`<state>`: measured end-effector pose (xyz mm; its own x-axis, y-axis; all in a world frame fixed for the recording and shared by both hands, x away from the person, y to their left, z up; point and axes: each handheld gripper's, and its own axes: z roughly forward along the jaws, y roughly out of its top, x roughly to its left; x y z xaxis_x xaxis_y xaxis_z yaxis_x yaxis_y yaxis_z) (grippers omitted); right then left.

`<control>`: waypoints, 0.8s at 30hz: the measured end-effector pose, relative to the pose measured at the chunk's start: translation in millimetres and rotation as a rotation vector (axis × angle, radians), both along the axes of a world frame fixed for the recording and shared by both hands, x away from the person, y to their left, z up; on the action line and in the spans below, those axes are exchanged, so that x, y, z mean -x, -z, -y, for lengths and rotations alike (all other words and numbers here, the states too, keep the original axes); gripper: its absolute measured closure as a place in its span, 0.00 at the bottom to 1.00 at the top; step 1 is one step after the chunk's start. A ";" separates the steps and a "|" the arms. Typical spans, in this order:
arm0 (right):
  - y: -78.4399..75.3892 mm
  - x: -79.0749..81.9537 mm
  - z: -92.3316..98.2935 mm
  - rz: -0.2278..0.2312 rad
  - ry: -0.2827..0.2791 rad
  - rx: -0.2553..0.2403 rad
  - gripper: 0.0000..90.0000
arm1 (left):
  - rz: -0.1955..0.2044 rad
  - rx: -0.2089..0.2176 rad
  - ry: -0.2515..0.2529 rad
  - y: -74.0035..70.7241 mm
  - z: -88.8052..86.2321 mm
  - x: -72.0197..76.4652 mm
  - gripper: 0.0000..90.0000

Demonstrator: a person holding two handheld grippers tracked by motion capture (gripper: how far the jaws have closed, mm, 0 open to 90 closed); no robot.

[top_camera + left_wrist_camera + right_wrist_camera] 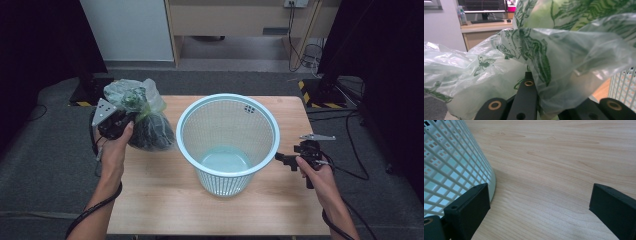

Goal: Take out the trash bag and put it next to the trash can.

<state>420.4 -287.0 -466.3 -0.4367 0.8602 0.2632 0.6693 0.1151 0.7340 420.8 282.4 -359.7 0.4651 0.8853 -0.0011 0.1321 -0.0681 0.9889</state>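
With the left hand-held gripper [121,121] clamped on a knotted green plastic bag [145,120] beside the empty basket [227,142], the right hand-held gripper [286,159], jaws wide, waits alongside; bagging remains undone.

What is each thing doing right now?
plastic bag: full, top bunched, held beside the basket.
basket: upright on the table, empty.
left gripper: fingers shut on the plastic bag.
right gripper: fingers open, holding nothing, by the basket.
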 end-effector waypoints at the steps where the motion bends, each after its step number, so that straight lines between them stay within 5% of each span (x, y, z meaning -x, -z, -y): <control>1: 1.5 -0.3 -0.7 0.000 0.000 -0.001 0.04 | -0.002 -0.003 0.001 1.6 2.0 -2.0 0.98; 15: 12.4 -3.9 -1.8 -0.007 0.006 0.009 0.04 | -0.044 -0.055 -0.003 28.0 25.8 -35.6 0.98; 24: 35.7 -8.0 -5.3 -0.030 0.011 0.037 0.04 | -0.119 -0.062 0.006 77.9 32.8 -22.5 0.97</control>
<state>428.3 -281.7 -502.0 -0.4200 0.8741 0.2440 0.6920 0.1345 0.7093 443.3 249.6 -437.5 0.4700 0.8827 -0.0015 0.2474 -0.1301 0.9601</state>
